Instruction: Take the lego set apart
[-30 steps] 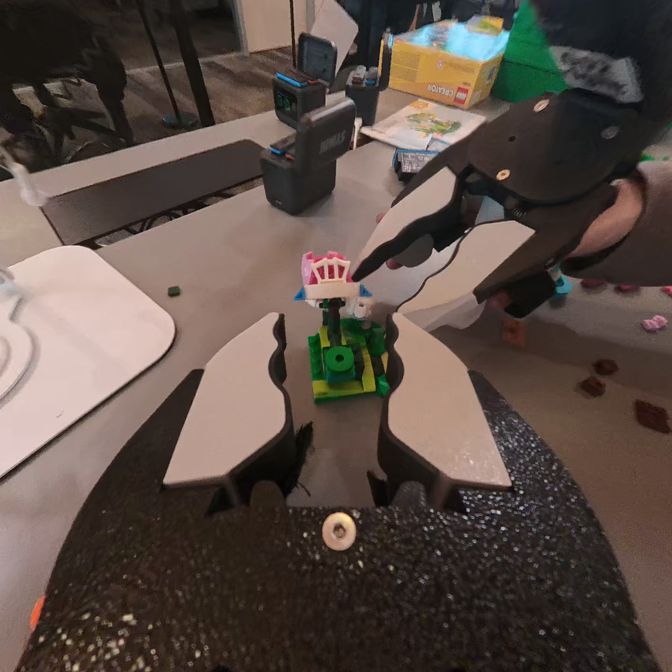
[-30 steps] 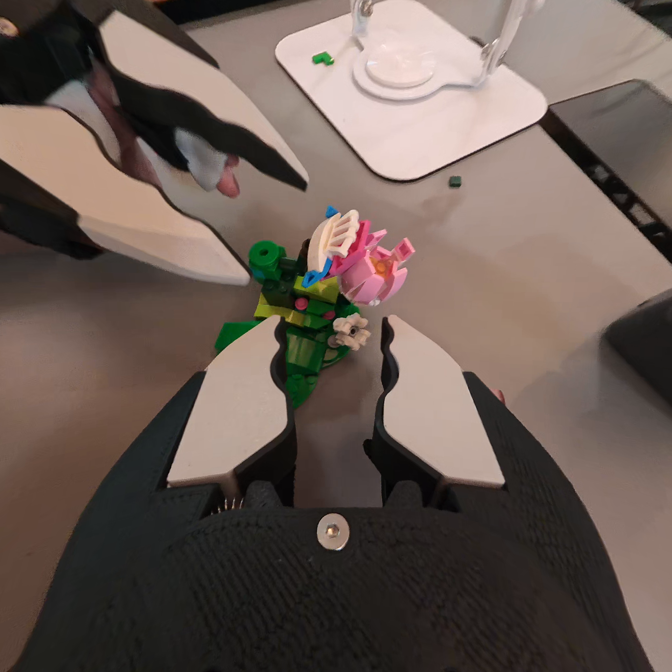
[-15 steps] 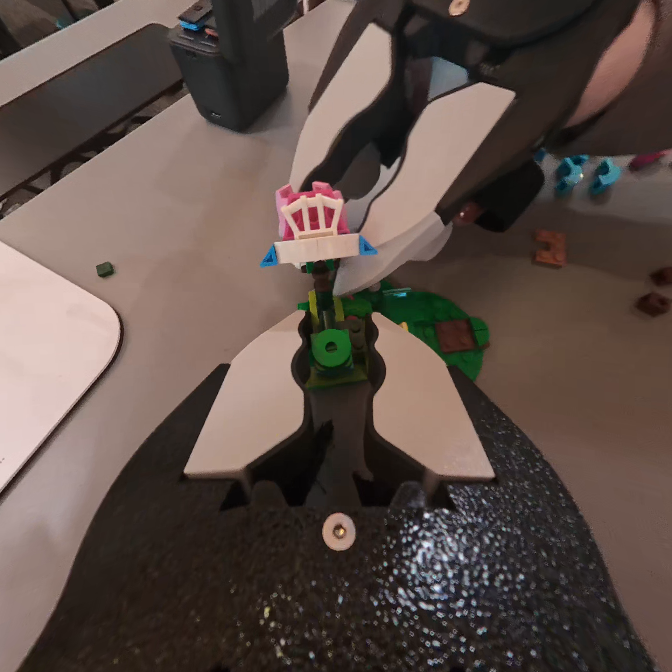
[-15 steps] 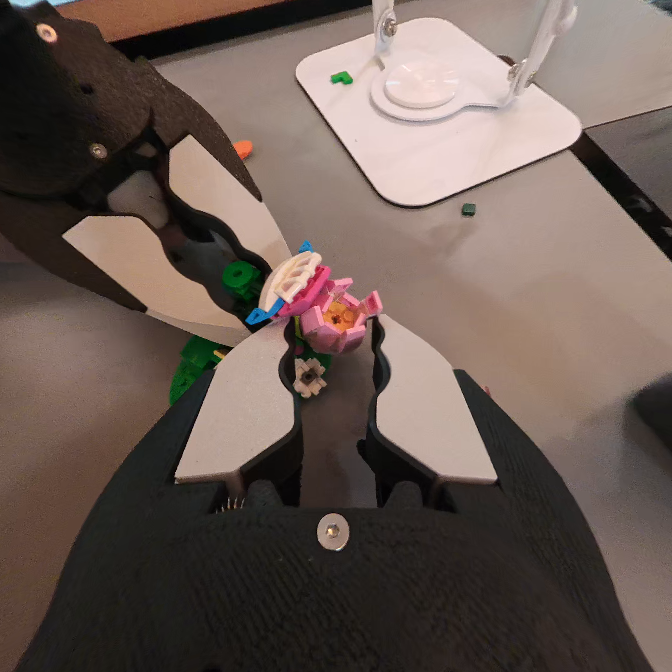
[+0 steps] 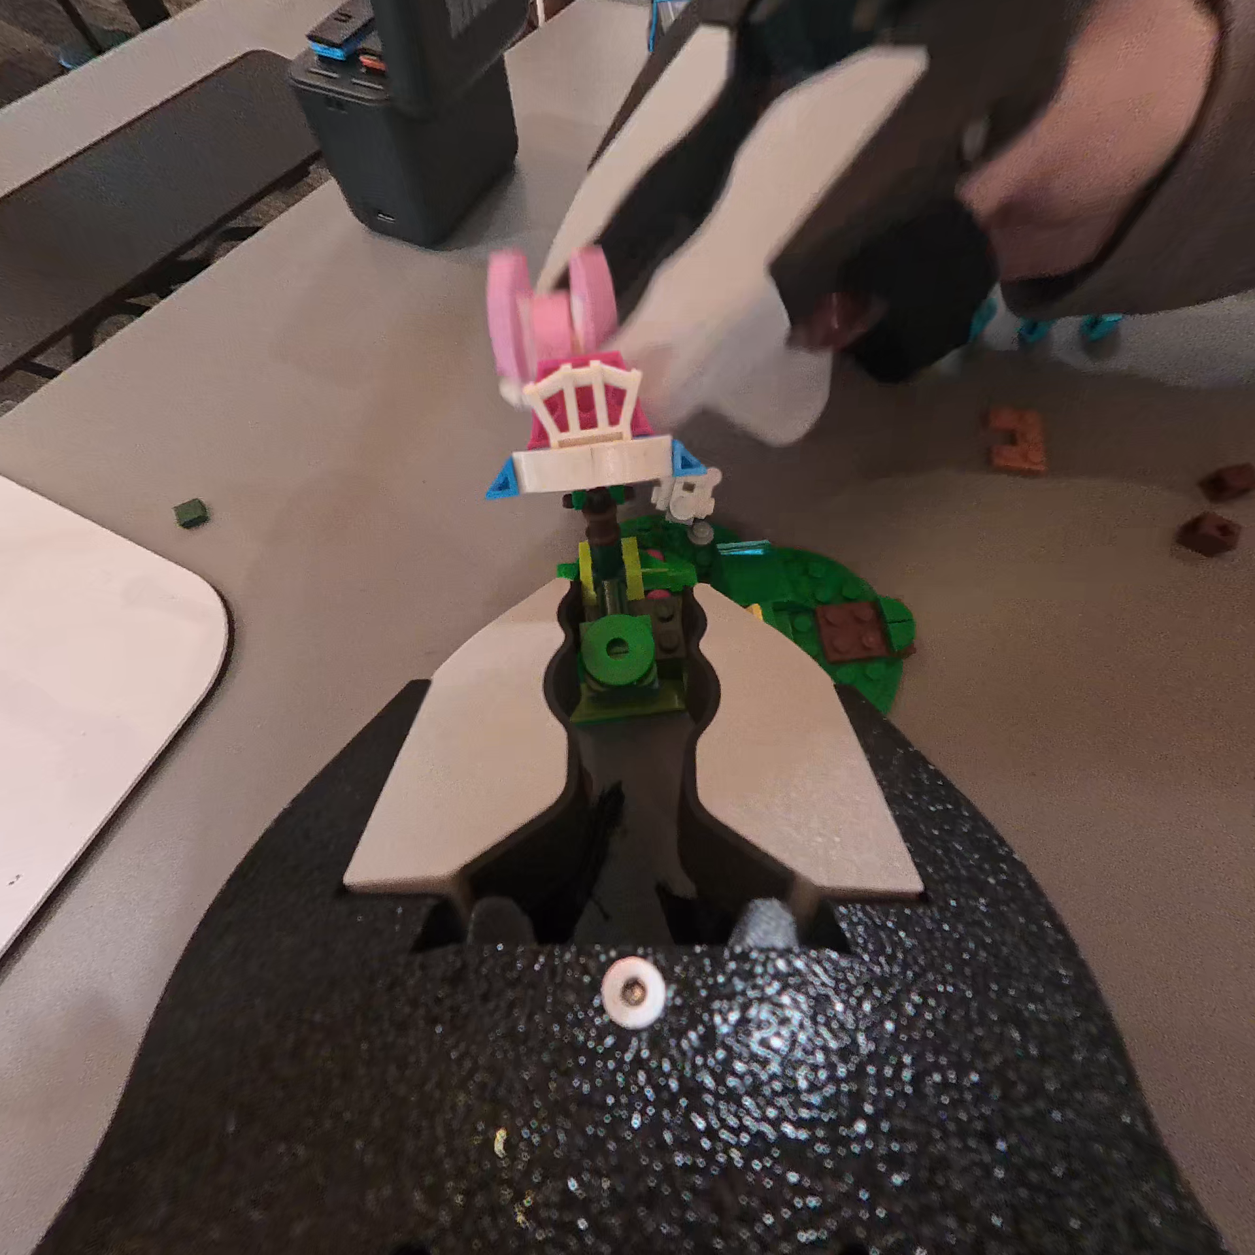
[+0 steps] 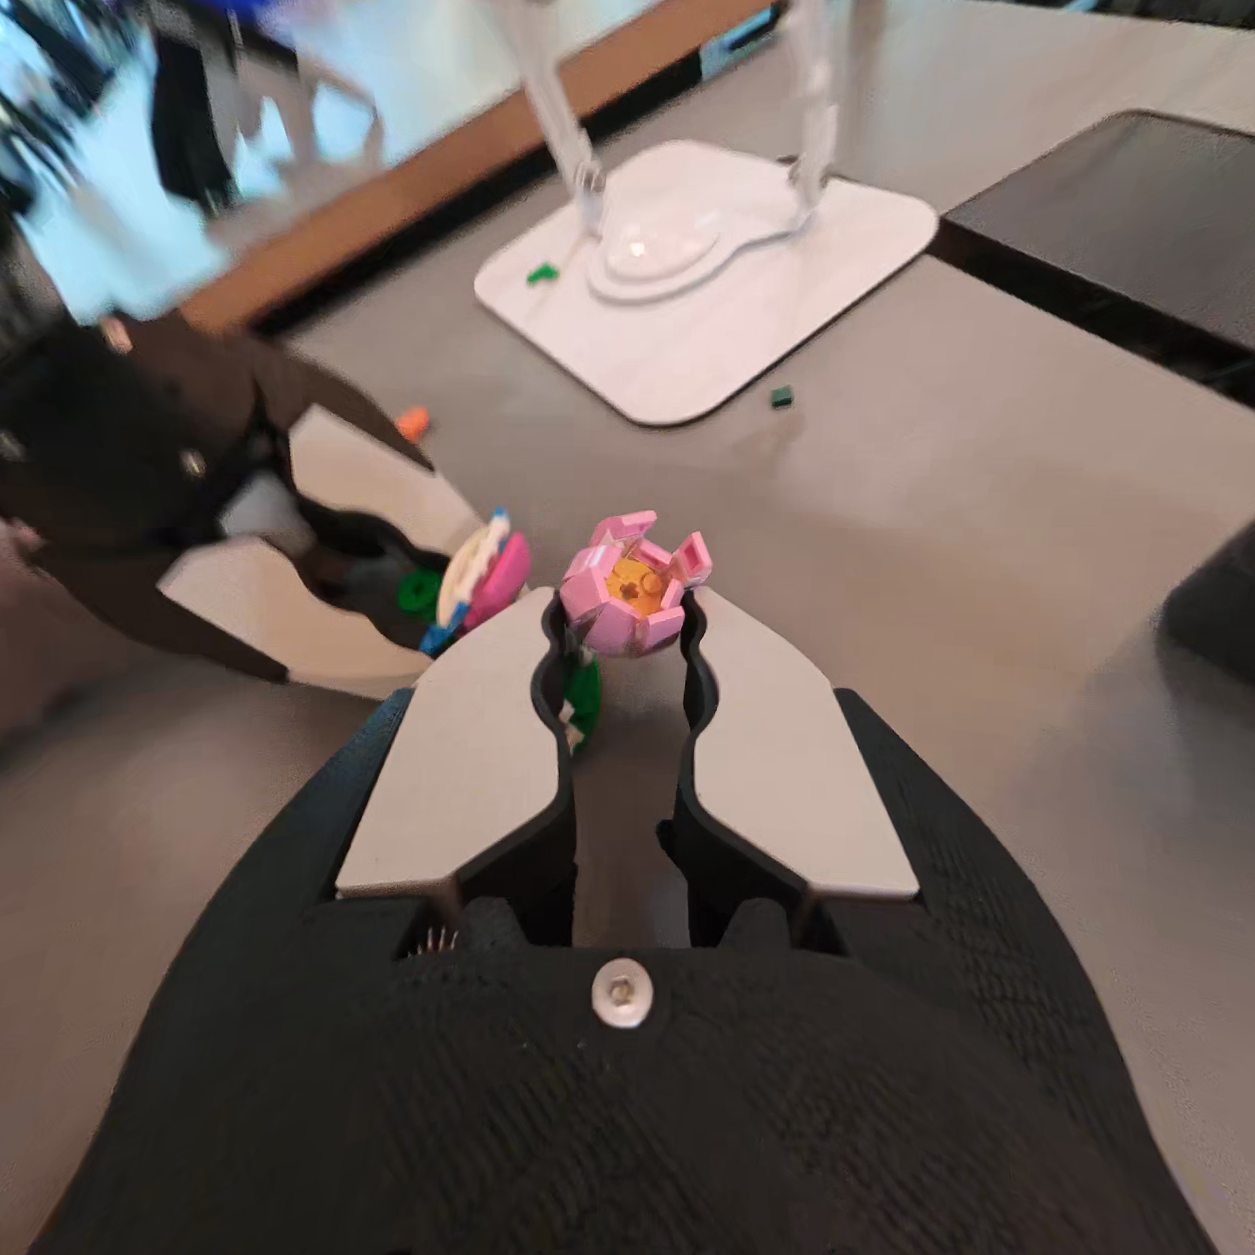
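My left gripper (image 5: 628, 597) is shut on the green base (image 5: 616, 652) of the lego flower and holds it upright. A stem rises from the base to a white fence piece on dark pink bricks (image 5: 587, 434). My right gripper (image 6: 621, 604) is shut on the light pink flower bud (image 6: 628, 597), which has an orange centre. In the right wrist view the bud sits a little apart from the white and pink top (image 6: 482, 577). The bud (image 5: 543, 312) and right gripper (image 5: 591, 319) are blurred in the left wrist view. The left gripper (image 6: 428, 608) shows at the left.
A round green plate with a brown tile (image 5: 815, 611) lies on the grey table right of the base. Loose brown bricks (image 5: 1209, 530) and teal pieces (image 5: 1032, 329) lie at the right. A white stand base (image 6: 706, 299), a black box (image 5: 414, 156) and a small dark green brick (image 6: 781, 396) are nearby. The grippers' ends are close to 5 cm from one another.
My left gripper shut on the green base and lifted it off the round plate. My right gripper shut on the pink bud and drew it away from the white and pink top.
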Demonstrator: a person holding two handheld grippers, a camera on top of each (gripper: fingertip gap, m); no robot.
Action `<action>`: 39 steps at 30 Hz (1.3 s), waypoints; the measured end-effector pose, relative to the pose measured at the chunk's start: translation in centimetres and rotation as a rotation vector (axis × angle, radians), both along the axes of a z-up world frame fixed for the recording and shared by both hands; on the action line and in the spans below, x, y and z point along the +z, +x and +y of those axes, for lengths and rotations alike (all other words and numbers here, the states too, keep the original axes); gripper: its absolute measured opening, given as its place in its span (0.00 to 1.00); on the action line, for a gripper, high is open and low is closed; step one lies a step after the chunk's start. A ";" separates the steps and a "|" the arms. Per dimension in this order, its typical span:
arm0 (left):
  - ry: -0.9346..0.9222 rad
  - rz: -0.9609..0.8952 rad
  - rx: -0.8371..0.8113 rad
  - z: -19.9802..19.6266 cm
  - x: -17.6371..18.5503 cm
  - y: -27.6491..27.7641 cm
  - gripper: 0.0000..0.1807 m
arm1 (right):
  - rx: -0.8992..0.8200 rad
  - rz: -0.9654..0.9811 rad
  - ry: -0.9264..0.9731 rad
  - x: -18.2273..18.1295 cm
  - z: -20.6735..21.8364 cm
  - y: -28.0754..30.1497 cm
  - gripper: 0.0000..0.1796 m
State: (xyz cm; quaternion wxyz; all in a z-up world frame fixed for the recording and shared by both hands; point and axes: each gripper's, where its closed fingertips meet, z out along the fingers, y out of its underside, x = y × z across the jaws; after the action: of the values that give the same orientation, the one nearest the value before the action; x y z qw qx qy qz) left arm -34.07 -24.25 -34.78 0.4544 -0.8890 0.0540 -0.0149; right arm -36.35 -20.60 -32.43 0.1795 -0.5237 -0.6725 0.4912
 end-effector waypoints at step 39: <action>0.361 -0.472 -0.131 -7.6 8.1 11.6 0.16 | 0.296 0.660 1.190 4.4 -10.9 12.2 0.18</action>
State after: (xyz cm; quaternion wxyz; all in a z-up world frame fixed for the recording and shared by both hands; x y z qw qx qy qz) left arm -22.47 -31.83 -26.65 0.6030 -0.7605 0.0057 -0.2407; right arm -24.13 -31.47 -28.00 0.5620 -0.0625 -0.8021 0.1919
